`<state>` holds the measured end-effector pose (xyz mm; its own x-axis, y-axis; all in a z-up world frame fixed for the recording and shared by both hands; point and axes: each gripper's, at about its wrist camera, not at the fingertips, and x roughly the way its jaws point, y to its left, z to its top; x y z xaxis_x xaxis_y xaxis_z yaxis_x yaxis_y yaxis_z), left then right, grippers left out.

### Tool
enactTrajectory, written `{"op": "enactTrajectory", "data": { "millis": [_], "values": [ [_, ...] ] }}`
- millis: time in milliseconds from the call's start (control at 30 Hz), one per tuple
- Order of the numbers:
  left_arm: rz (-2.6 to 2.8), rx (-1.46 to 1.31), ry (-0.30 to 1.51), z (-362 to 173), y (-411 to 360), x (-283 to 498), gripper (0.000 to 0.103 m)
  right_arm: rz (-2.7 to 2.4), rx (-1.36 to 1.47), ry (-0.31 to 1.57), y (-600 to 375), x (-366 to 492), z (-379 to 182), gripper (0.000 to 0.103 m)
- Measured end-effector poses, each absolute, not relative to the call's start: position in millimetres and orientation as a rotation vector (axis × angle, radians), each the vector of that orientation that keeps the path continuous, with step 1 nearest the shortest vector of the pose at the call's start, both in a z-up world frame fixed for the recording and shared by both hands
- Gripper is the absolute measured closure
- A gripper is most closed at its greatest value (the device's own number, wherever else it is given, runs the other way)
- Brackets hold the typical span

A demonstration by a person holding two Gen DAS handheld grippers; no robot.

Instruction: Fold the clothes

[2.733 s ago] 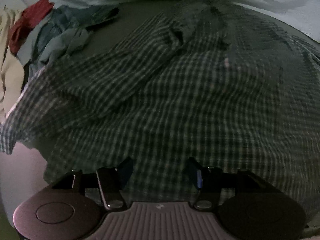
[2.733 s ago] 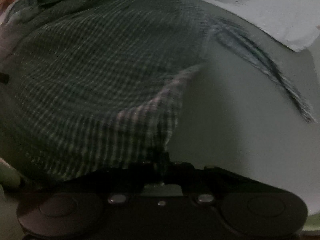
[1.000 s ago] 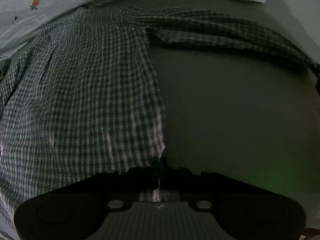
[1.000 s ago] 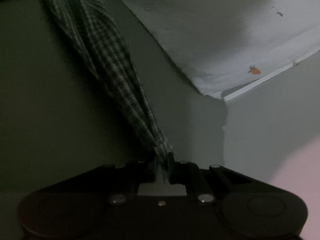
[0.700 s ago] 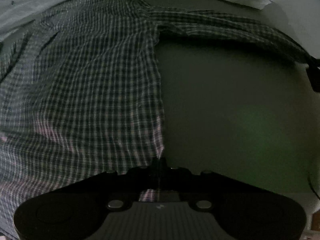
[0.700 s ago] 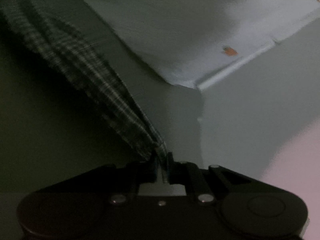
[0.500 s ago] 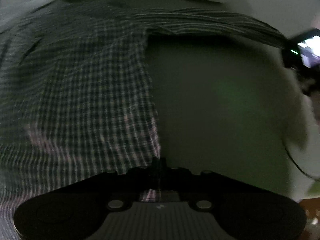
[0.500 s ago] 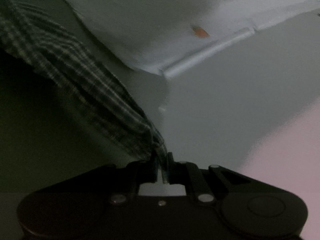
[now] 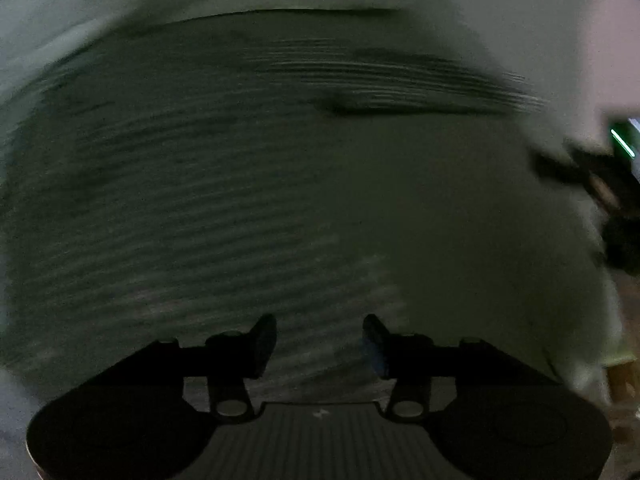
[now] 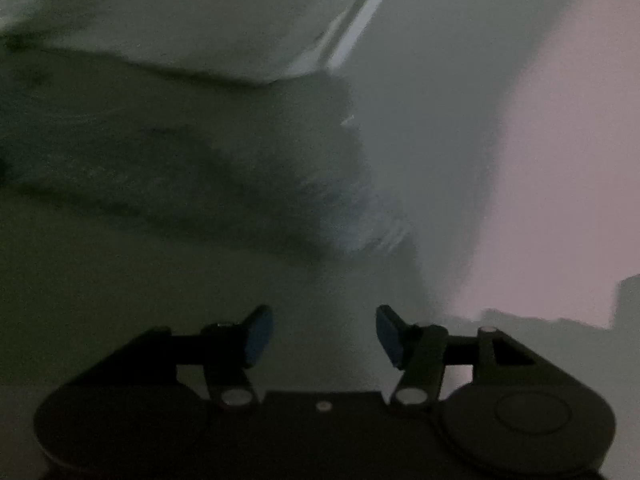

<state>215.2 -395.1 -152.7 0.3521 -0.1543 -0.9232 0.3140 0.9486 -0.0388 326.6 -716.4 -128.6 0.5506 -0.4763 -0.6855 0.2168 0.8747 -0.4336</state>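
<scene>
Grey-green bed (image 9: pixel 460 216), checked shirt (image 9: pixel 168 208) spread flat

Left black two-finger gripper (image 9: pixel 319 344): ribbed grey plate at centre with small white mark, round black discs at both ends, silver pivot screws, blue pads. Right black two-finger gripper (image 10: pixel 324 334): plain dark body, silver screws, blue pads (image 10: pixel 259 334).

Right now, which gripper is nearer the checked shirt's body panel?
Left. The left gripper hangs open right over the checked shirt. The right gripper, also open, is off by the sleeve end, with nothing between its fingers. Both jaws have just opened.
</scene>
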Motion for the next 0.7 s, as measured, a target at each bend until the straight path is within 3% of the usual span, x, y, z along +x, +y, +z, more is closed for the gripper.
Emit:
{"op": "enactTrajectory", "data": {
  "millis": [133, 233, 467, 633, 700],
  "values": [
    [-0.058, 0.254, 1.173, -157, -303, 207, 0.05, -0.298, -0.31, 0.945, -638, 270, -141, 0.052],
    [0.08, 0.262, 1.155, -151, -230, 200, 0.044, -0.191, -0.284, 0.976, -600, 245, -135, 0.047],
    [0.198, 0.191, 1.108, -168, -95, 185, 0.026, -0.152, -0.163, 1.009, -543, 224, -118, 0.046],
    [0.15, 0.045, 1.111, -199, -28, 172, 0.026, -0.214, 0.028, 1.057, -507, 197, -113, 0.034],
    [0.111, -0.011, 1.08, -203, -18, 165, 0.026, -0.262, 0.063, 1.078, -495, 190, -117, 0.034]
  ]
}}
